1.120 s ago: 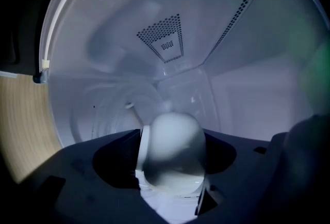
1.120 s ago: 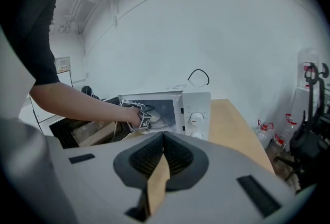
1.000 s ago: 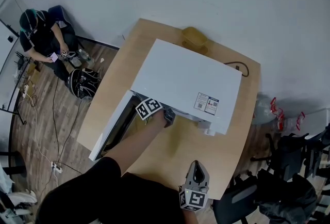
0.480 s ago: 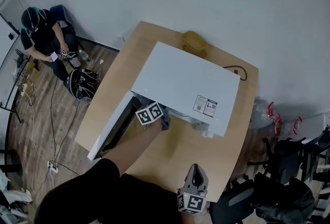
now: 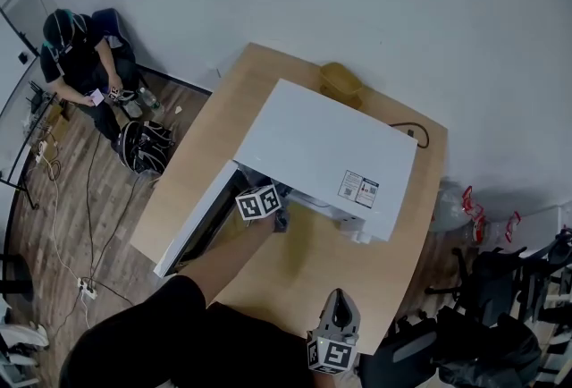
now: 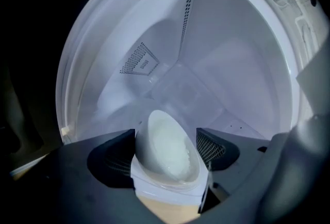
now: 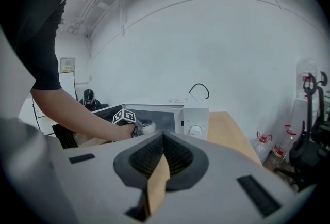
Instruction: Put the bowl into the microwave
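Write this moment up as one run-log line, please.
left gripper: jaws opening, bowl between | bowl: inside microwave | right gripper: shut, empty

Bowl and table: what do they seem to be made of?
Bowl: white, smooth and faintly glossy with a thick rounded rim. It is probably ceramic, though hard plastic is possible.
Table: pale tan, matte and even. It looks like wood or a wood-look laminate; the views do not show which.

Head view, centre frame — microwave top hides the bowl entirely. Label print too small to read. Left gripper view: bowl's white contents indistinct.
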